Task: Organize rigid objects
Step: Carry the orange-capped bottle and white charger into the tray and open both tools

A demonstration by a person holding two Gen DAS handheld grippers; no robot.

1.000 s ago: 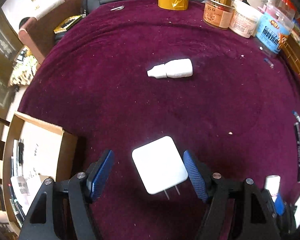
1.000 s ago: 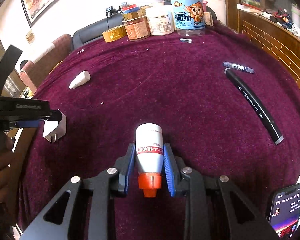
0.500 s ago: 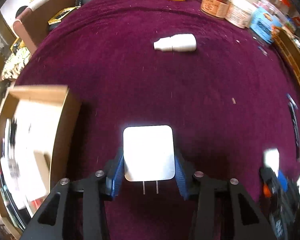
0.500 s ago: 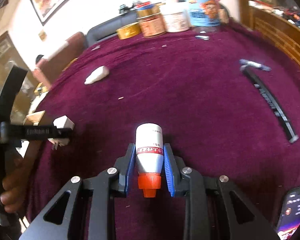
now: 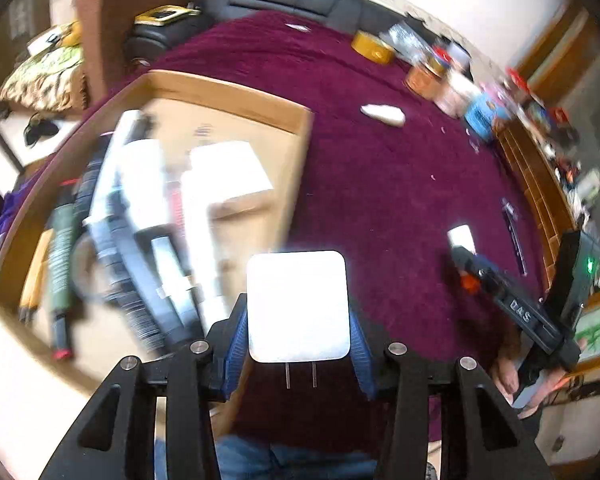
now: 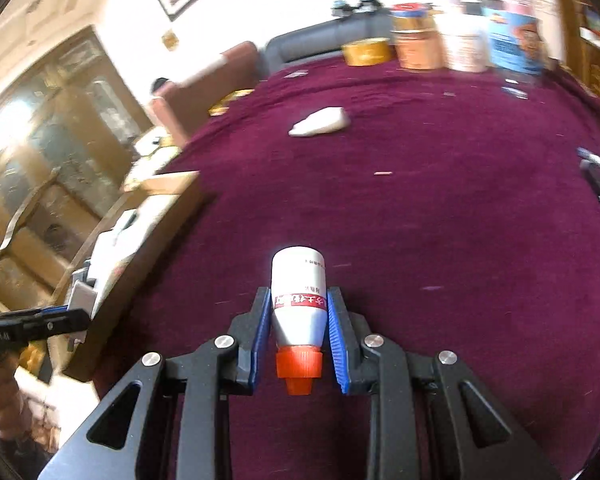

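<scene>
My left gripper (image 5: 298,312) is shut on a white square charger (image 5: 298,300) with two prongs, held above the table's near edge just right of an open cardboard box (image 5: 228,92). The box holds several pens and white packets, all blurred. My right gripper (image 6: 298,294) is shut on a white bottle (image 6: 298,284) with an orange cap, held low over the maroon tablecloth (image 6: 440,208). The box (image 6: 168,184) lies to its left, where the left gripper (image 6: 72,312) holds the charger (image 6: 80,296). A small white bottle (image 6: 320,122) lies further back on the cloth.
Jars (image 6: 416,40) and a yellow tape roll (image 6: 366,52) line the table's far edge. At the right edge lies a black marker (image 5: 514,236). A brown chair (image 5: 136,20) and a dark sofa stand beyond the table. A hand (image 6: 4,412) grips the left tool.
The left gripper closed on the charger, lifted it and carried it left to the box's edge. The right gripper, still holding the bottle, swung left toward the box.
</scene>
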